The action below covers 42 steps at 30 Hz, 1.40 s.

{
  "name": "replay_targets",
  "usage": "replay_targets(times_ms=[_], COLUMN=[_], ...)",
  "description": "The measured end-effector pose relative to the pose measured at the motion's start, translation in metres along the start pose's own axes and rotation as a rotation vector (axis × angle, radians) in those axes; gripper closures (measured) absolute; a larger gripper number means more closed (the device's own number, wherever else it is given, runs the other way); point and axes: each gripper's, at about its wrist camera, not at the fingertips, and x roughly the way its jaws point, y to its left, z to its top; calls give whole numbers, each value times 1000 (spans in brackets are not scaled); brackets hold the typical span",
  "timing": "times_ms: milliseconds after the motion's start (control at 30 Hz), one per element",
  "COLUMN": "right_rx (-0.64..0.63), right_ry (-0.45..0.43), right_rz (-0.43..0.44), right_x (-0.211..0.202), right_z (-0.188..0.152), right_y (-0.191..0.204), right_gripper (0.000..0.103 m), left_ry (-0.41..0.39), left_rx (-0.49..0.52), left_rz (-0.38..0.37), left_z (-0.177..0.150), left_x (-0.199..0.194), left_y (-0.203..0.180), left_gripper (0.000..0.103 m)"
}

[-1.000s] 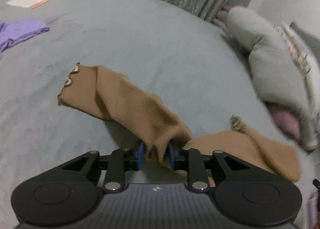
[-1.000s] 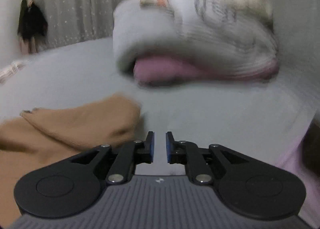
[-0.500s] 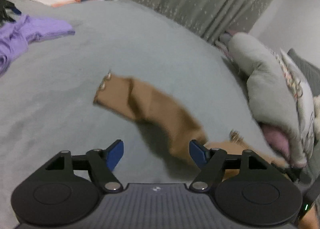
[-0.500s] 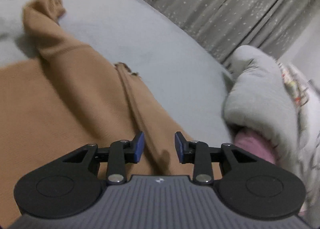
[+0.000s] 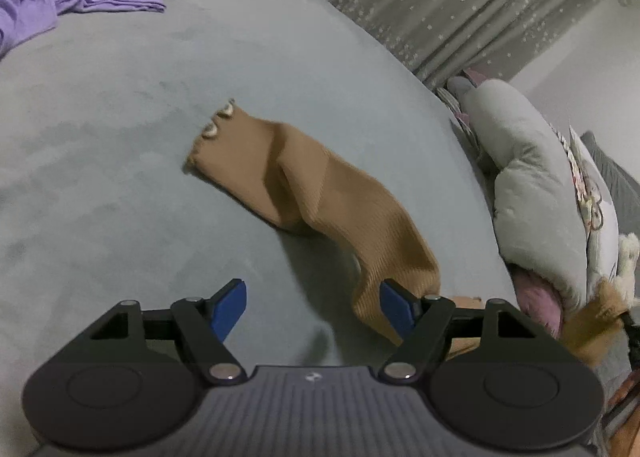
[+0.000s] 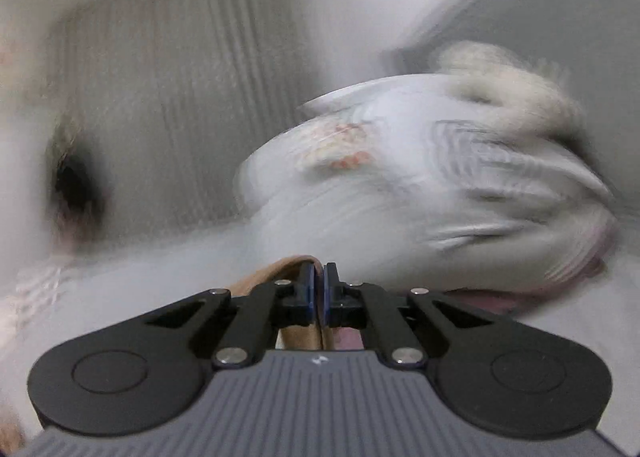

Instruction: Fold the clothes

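Garment (image 5: 320,197) on bed (image 5: 120,177), pillows (image 5: 536,177) right

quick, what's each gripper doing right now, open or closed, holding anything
Left gripper: jaws wide open, holding nothing; the brown garment hangs beside its right jaw.
Right gripper: jaws closed on brown fabric.

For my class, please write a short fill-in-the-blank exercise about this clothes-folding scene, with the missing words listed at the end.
1. The left gripper has its jaws ____ and holds nothing.
2. The right gripper is shut on a fold of ____ cloth.
3. The brown garment lies on the grey bed, and its sleeve cuff has a ____ edge.
4. Far off on the bed lies a crumpled ____ garment.

Missing words: open; brown; scalloped; purple
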Motion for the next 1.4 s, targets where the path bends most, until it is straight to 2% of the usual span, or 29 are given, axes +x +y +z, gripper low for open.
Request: replay_targets(times_ms=[33,100,133,167,200,233,267,367,467,533,667,700,733,800,833,900,933,1033,1200,1267,1300,1333,1367,1400], right_rx=[55,163,156,150,143,137,130,110,88,73,42,48,73,5,-50,-147,-139,-116,-145,-157,-162,-168,-174,-180], right_ry=[26,80,130,180,231,281,331,480,628,727,920,917,915,920,921,912,889,819,845,855,860,865,870,875], right_rz=[-76,-224,-186,-148,-109,-71,-32,85,202,281,440,445,475,498,517,544,584,703,677,667,662,657,651,646], right_x=[5,14,6,-1,-9,-16,-24,-46,-69,-84,-113,-108,-80,-89,-95,-104,-109,-123,-117,-114,-113,-112,-111,-110], right_z=[2,5,-3,-11,-19,-26,-34,-58,-81,-97,-127,-127,-111,-119,-124,-128,-124,-111,-114,-116,-116,-117,-117,-118], right_y=[-21,-61,-65,-69,-73,-77,-81,-94,-106,-114,-131,-137,-113,-100,-88,-64,-59,-43,-47,-48,-49,-50,-50,-51], right_gripper=[95,93,88,76,69,58,53,52,52,52,52,52,53,58,65,71,75,76,74,74,74,74,74,74], left_ry=[1,51,81,110,128,170,213,312,308,320,369,371,371,365,359,373,386,391,398,392,389,391,398,403], left_rx=[2,32,45,62,75,109,147,265,347,366,334,319,303,286,283,261,241,223,165,207,217,236,239,230], left_rz=[-1,-6,-14,-34,-46,-60,-66,-66,-53,-69,-149,-160,-170,-180,-190,-242,-277,-341,-403,-394,-391,-383,-379,-383], left_z=[1,-3,-6,-10,-14,-22,-32,-59,-84,-94,-109,-113,-116,-123,-129,-140,-143,-153,-155,-157,-158,-159,-160,-161], left_x=[3,0,-3,-6,-7,-11,-13,-16,-26,-34,-50,-52,-54,-58,-61,-63,-64,-64,-61,-61,-61,-60,-58,-56], left_y=[1,-8,-13,-18,-23,-31,-39,-58,-63,-63,-55,-53,-51,-51,-54,-57,-57,-56,-51,-56,-58,-59,-59,-59], left_gripper=[29,29,29,29,26,24,24,24,22,22,22,22,22,21,21,21,21,22,27,42,61,70,85,87])
